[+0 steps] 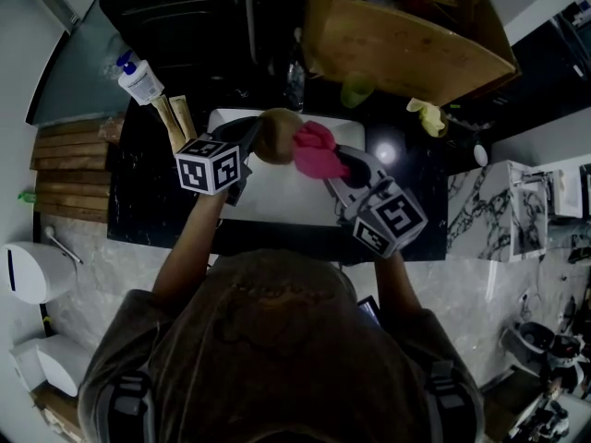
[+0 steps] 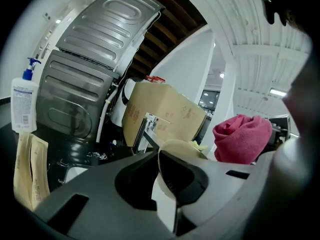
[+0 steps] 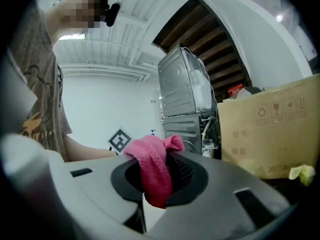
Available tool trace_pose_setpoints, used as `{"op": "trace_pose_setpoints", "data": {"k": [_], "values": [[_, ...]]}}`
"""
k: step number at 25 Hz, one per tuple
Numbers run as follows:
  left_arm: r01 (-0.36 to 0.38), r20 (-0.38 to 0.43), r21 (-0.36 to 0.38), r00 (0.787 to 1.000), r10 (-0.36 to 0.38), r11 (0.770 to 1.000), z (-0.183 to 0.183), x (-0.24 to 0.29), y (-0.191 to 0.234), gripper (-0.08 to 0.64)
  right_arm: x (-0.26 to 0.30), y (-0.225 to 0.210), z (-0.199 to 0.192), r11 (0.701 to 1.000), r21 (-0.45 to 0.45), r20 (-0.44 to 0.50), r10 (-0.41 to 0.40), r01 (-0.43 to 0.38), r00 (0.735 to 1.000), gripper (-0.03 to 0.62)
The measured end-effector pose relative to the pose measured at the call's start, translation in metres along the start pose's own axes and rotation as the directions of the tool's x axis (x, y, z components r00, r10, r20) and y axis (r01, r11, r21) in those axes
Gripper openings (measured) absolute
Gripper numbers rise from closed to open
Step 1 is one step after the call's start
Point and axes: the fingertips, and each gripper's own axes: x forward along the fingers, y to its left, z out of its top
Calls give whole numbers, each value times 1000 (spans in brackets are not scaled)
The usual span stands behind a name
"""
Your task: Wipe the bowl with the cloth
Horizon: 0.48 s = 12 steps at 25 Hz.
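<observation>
I hold a tan bowl [image 1: 277, 135] over the white sink [image 1: 277, 201], with my left gripper [image 1: 251, 148] shut on its rim. In the left gripper view the bowl's pale edge [image 2: 176, 148] sits between the jaws. A pink cloth [image 1: 315, 149] is bunched against the bowl's right side, and my right gripper [image 1: 338, 168] is shut on it. The right gripper view shows the cloth [image 3: 154, 169] pinched in the jaws and hanging out of them. The cloth [image 2: 243, 138] also shows at the right of the left gripper view.
A black counter [image 1: 138, 201] surrounds the sink. A pump bottle [image 1: 140, 81] and tan packets [image 1: 175, 120] stand at the left. A cardboard box [image 1: 406, 35] sits behind the sink, with a yellow-green object [image 1: 427, 116] near it. A wooden slatted board [image 1: 69, 164] lies far left.
</observation>
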Motion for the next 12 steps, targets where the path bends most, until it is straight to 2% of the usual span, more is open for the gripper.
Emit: {"op": "trace_pose_setpoints", "data": {"k": [4,12], "values": [[10,-1,18,1000,-10,1000,-1,4,-9,26,17,12,-7,999,-9,-18,37,-37,999,43],[23,2,85,1000,-23,996,0,5,-31,26,50,7,-27,995,-97,-100,0,-9,995,43]]}}
